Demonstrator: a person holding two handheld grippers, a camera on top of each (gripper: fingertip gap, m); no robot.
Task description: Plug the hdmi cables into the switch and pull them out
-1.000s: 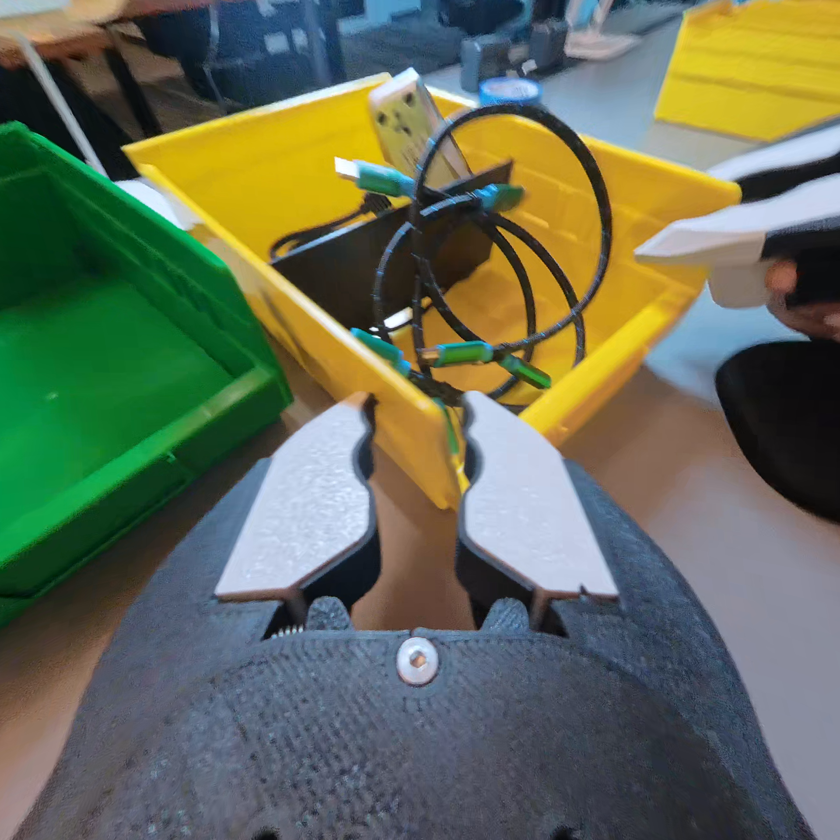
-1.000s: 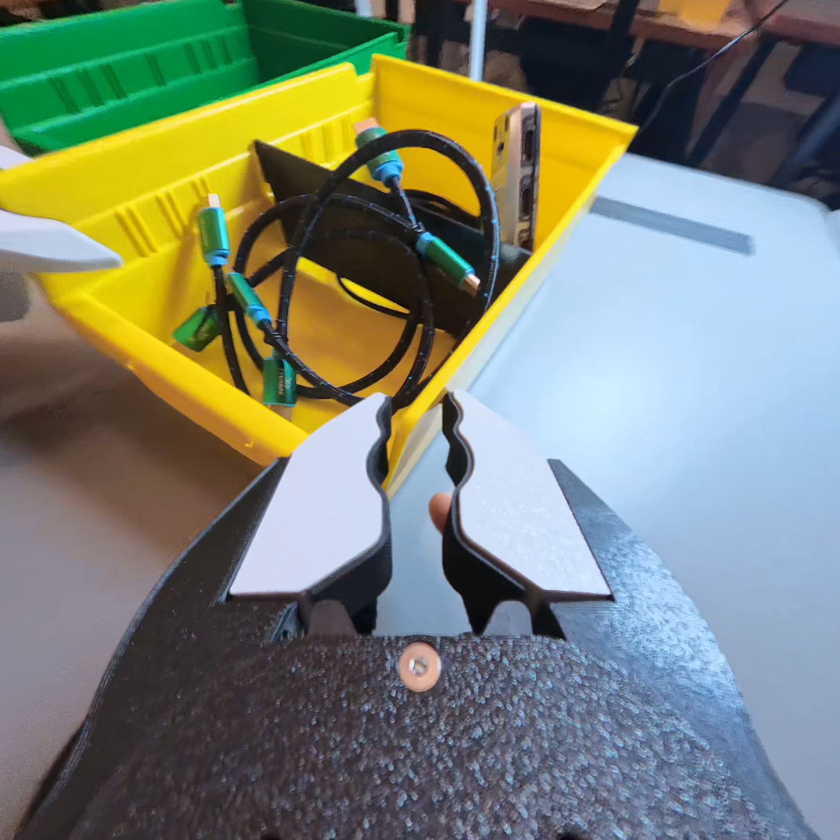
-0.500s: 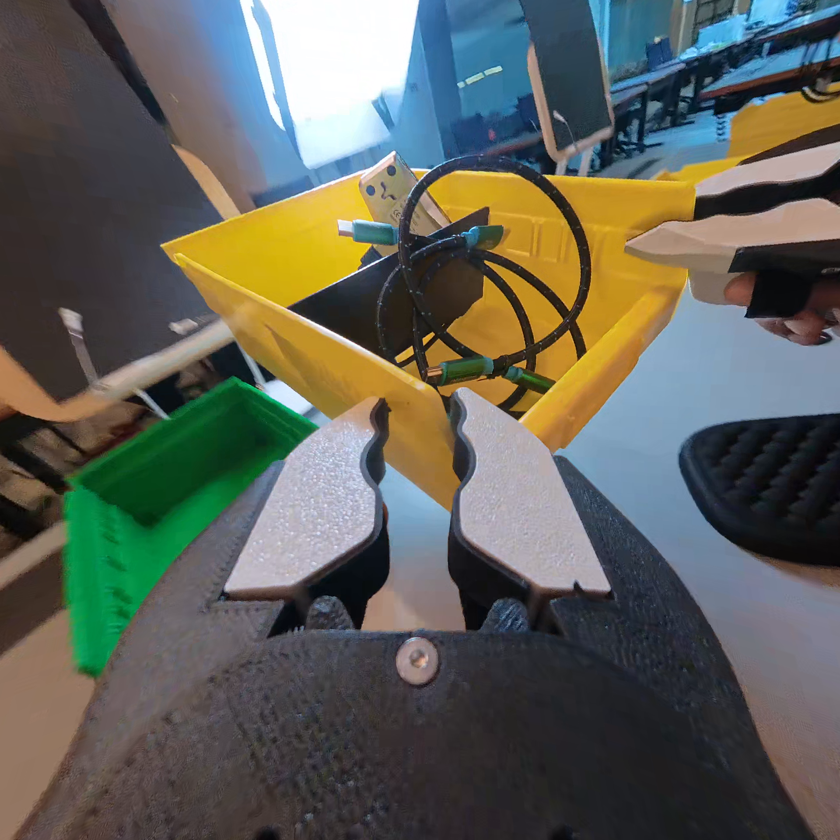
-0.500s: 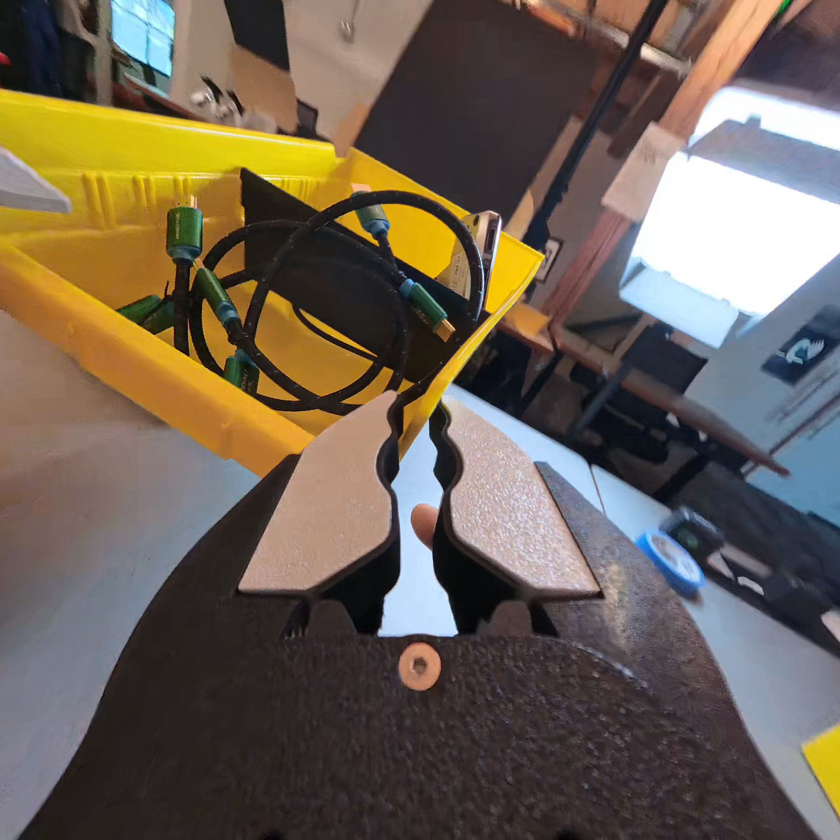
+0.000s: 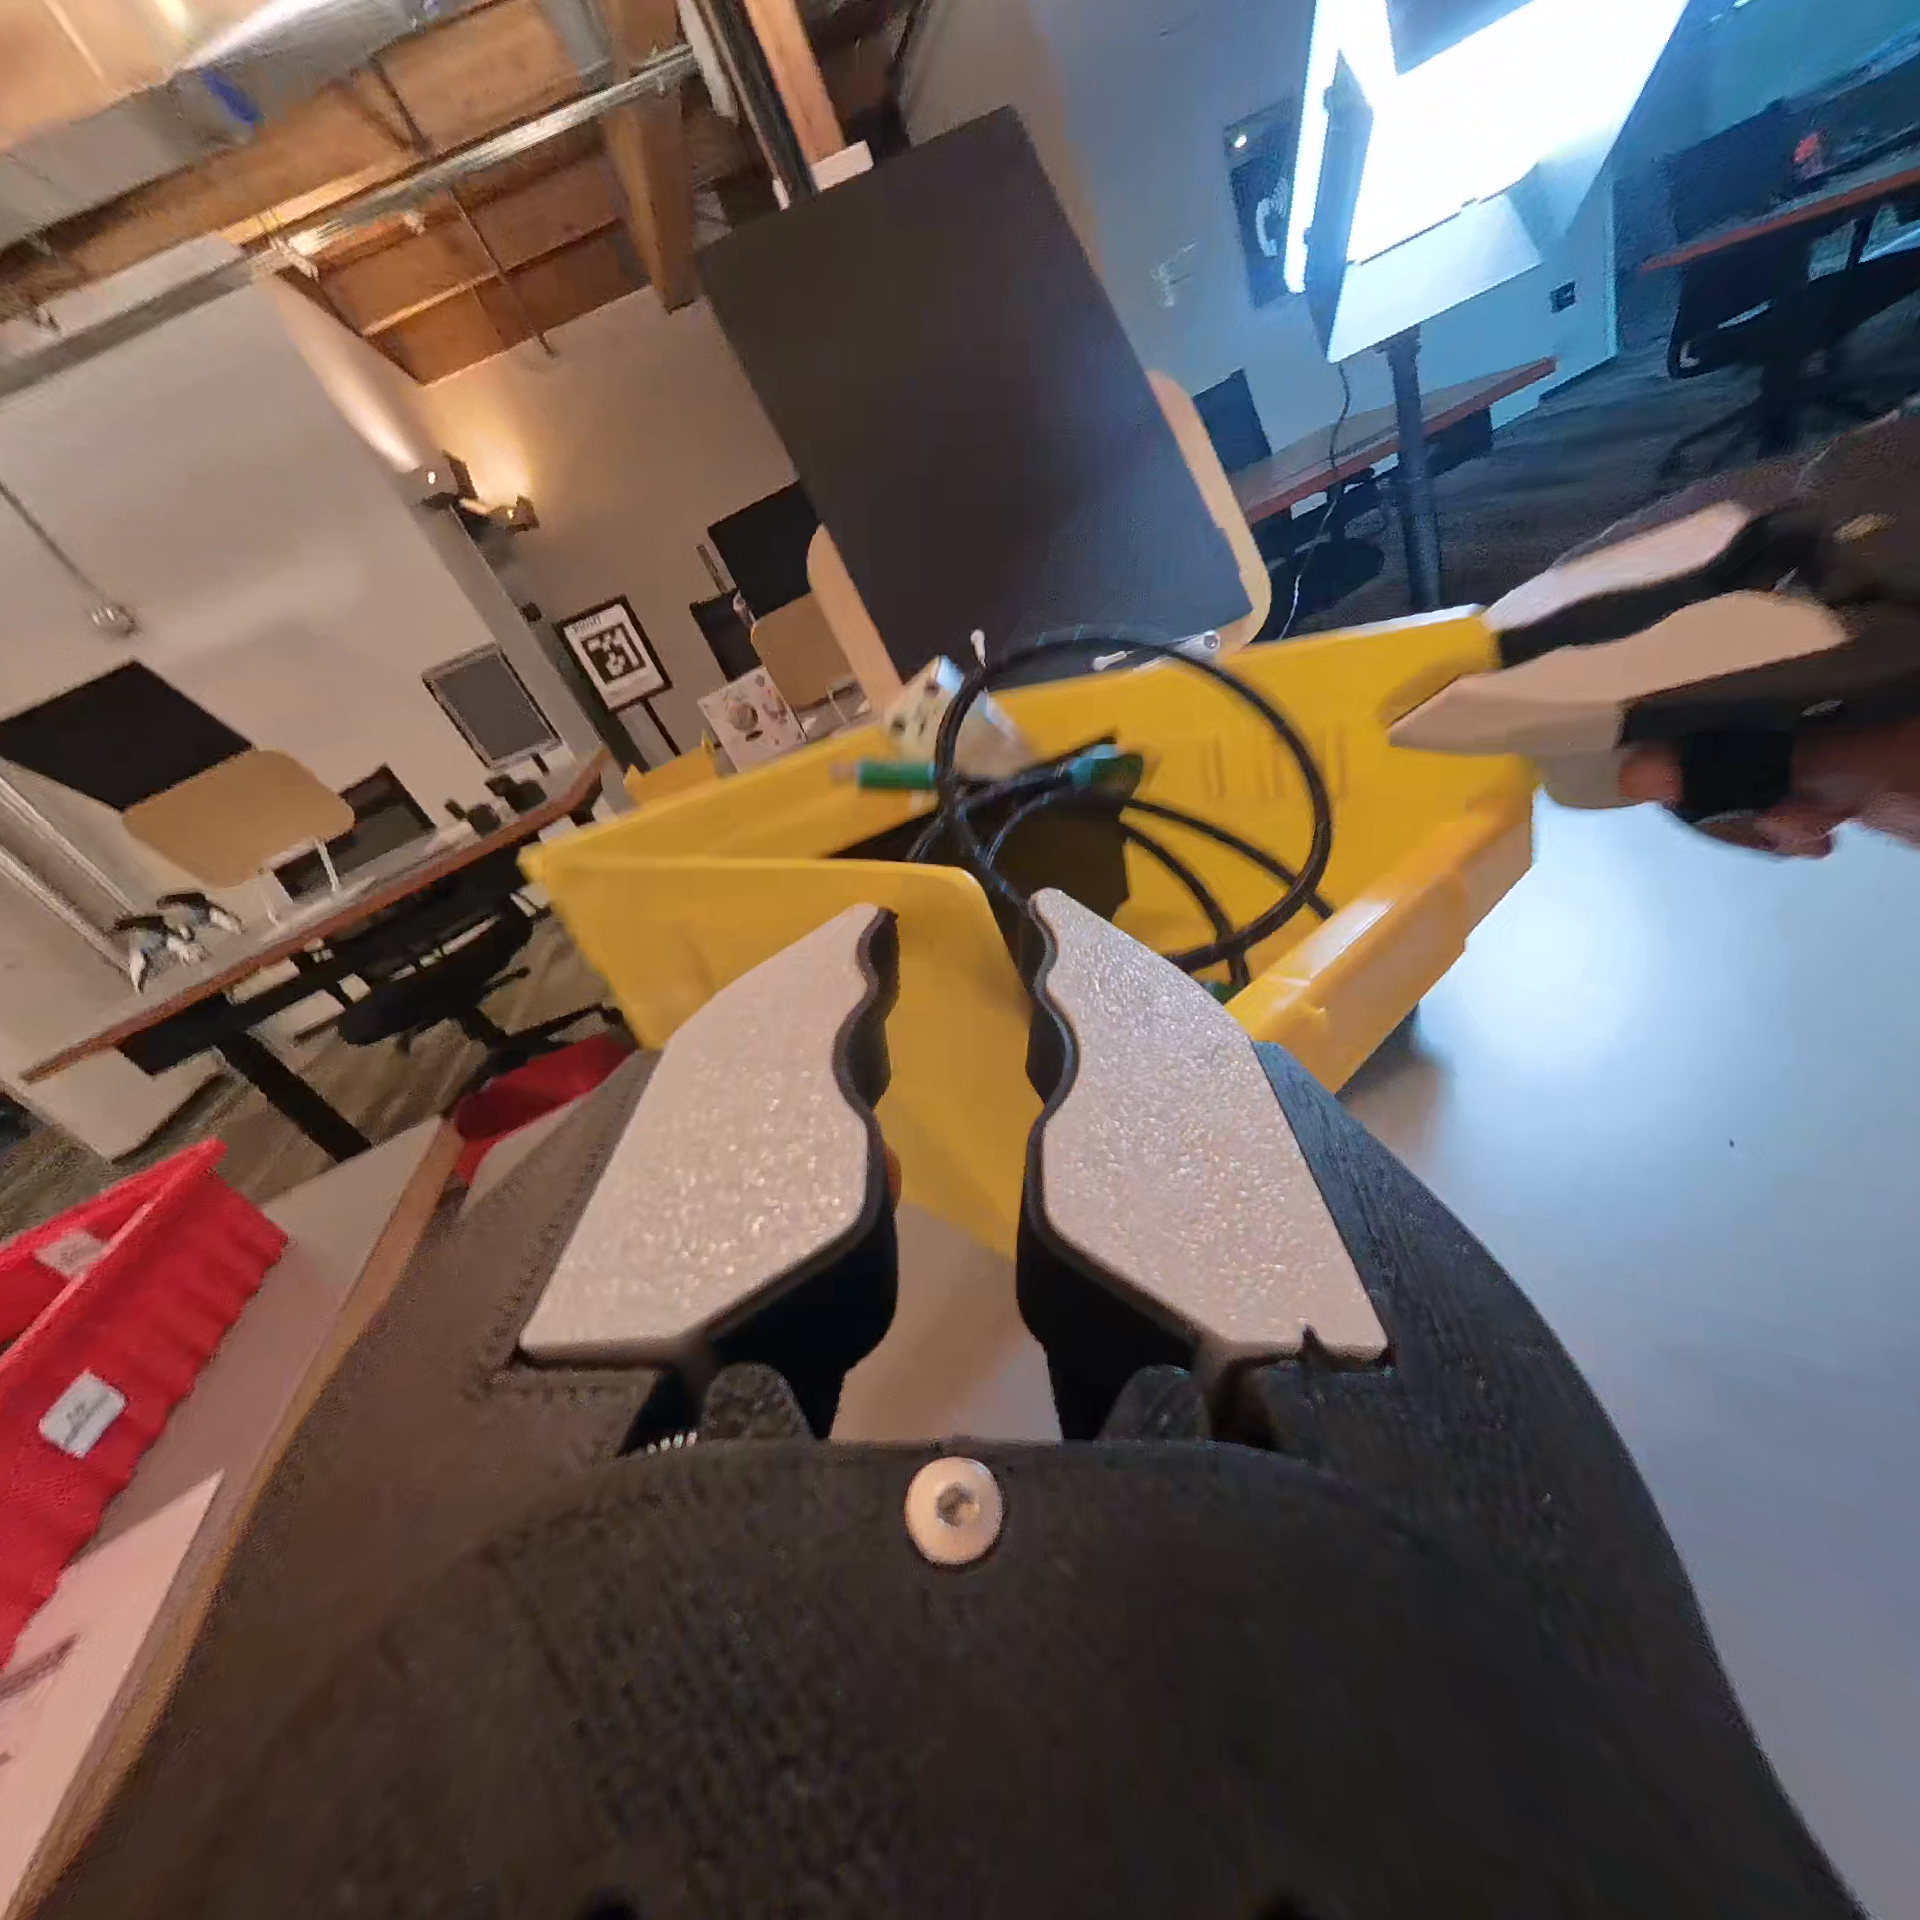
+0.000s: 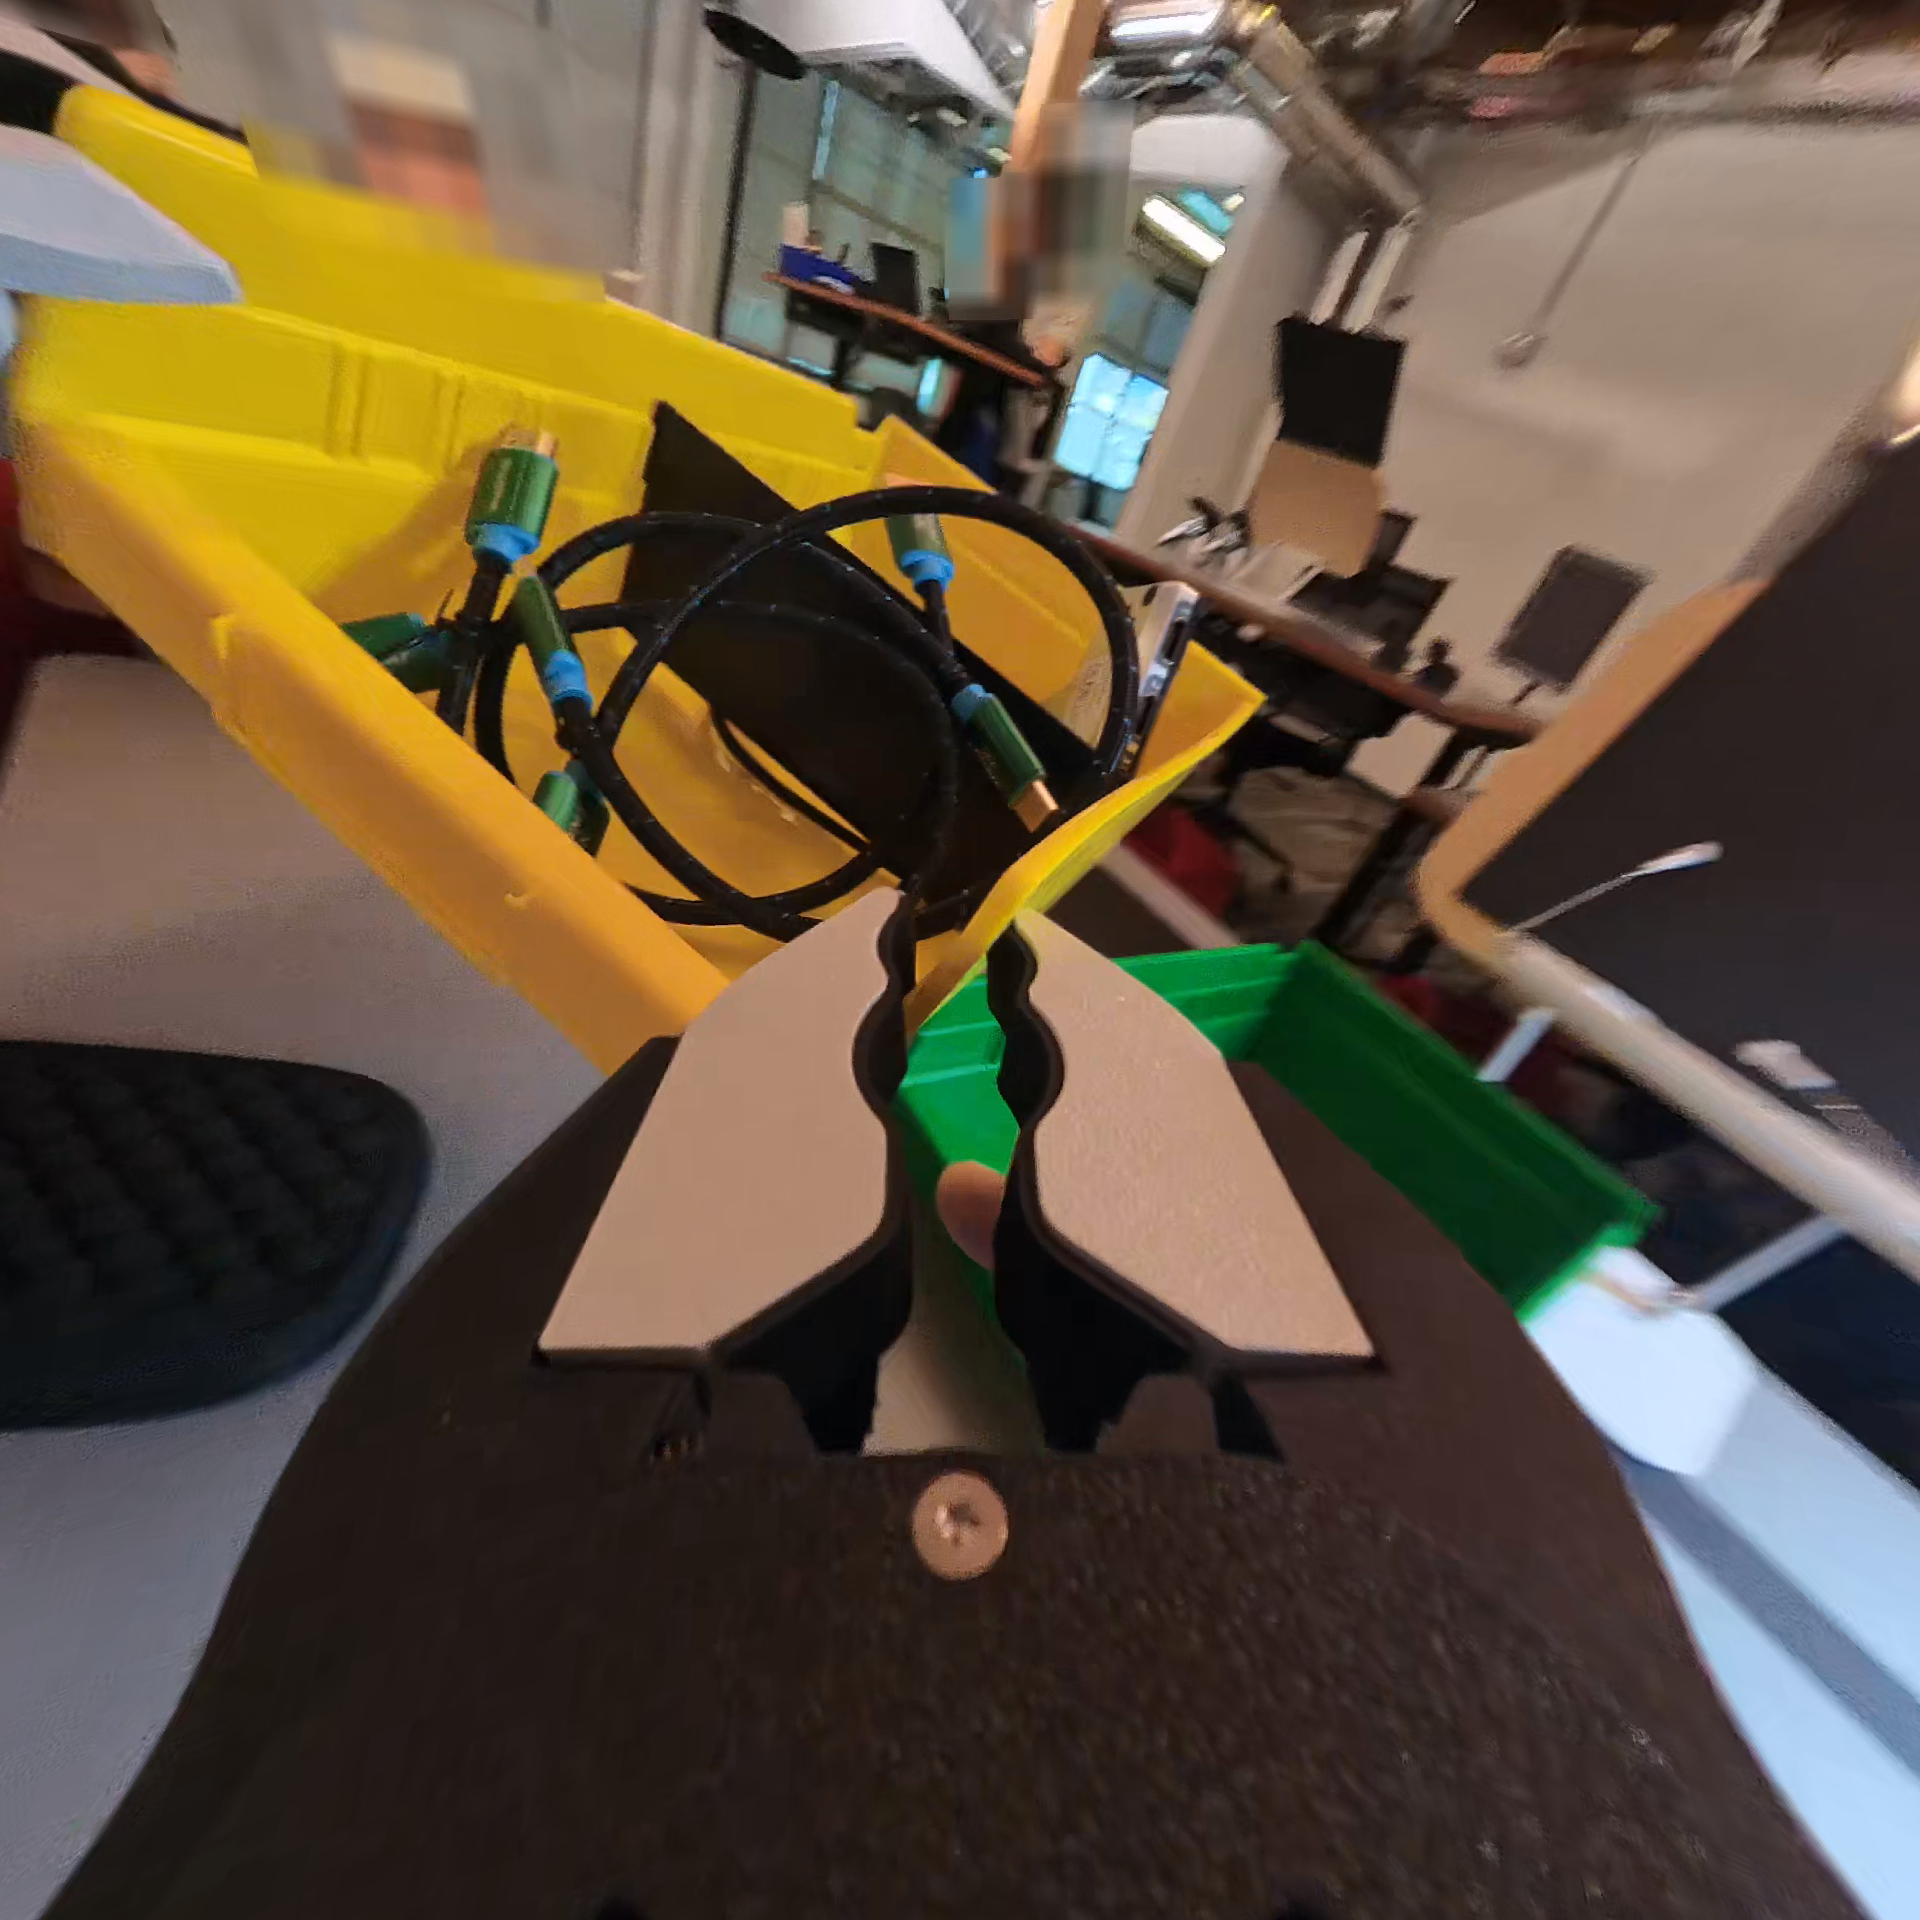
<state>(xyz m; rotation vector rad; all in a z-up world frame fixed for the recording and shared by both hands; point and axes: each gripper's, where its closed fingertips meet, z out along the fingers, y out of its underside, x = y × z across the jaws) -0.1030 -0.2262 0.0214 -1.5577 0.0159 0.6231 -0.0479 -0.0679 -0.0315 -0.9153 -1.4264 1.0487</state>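
In the left wrist view, the left hand-held gripper (image 5: 958, 920) is clamped on a corner of the yellow bin (image 5: 727, 904), its wall pinched between the two fingers, and the bin looks lifted and tipped above the grey table (image 5: 1662, 1195). Inside lie the black braided HDMI cables (image 5: 1288, 800) in a loose coil with green plugs, and the pale switch (image 5: 940, 707) leans against a dark divider at the far wall. The right hand-held gripper (image 5: 1444, 717) shows at the far right, holding the opposite side of the bin. A red bin (image 5: 114, 1309) with small white labels sits low on the left; their writing is too small to read. A black-and-white square marker stands on a sign in the background. In the right wrist view, the right hand-held gripper (image 6: 956, 925) is closed on the thin yellow rim of the bin, with a green bin (image 6: 1351, 1070) just behind it. The cables look light and springy and will likely tangle, so the stiff green plug shells (image 6: 509, 499) are the best place to grasp. The switch looks small, light and likely to slide.
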